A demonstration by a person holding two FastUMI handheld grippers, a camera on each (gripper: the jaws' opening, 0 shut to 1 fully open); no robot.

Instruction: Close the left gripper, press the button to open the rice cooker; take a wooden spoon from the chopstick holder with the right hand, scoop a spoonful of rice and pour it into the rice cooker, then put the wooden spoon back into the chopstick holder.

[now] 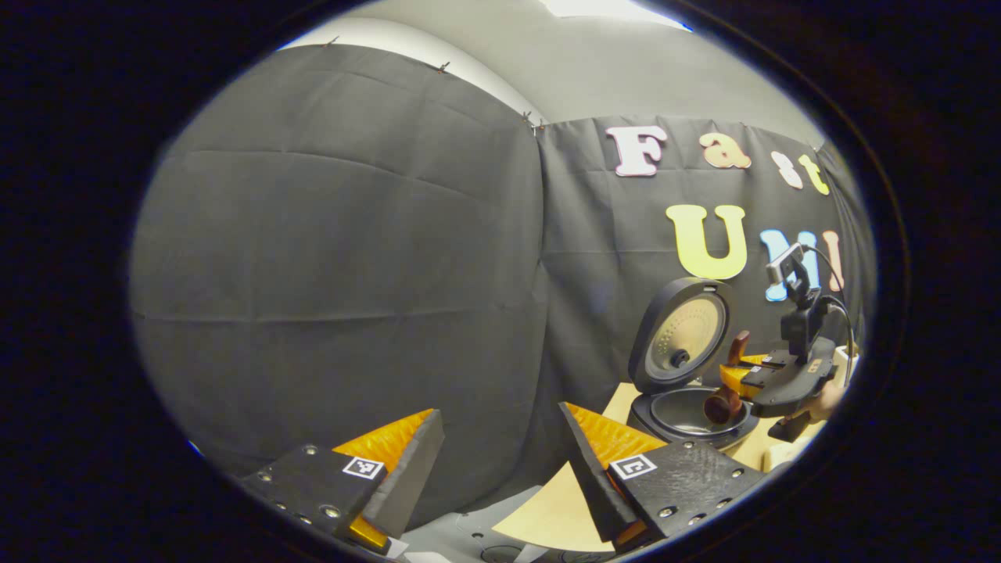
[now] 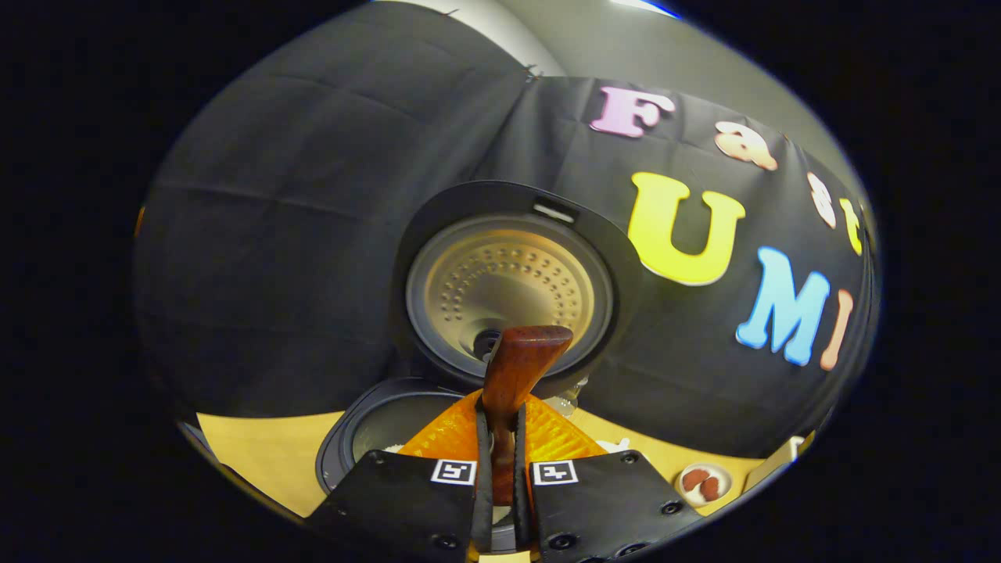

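Gripping the wooden spoon (image 2: 512, 375), the right gripper (image 2: 500, 461) is held above the rice cooker (image 2: 367, 426). The handle is seen steeply upright, bowl end down over the pot. The left gripper (image 1: 500, 461) is held open, well apart.

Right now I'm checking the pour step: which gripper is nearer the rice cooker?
Right. The right gripper holds the wooden spoon directly over the open rice cooker. The left gripper, fingers apart, hangs back off to the side, off the table's edge.
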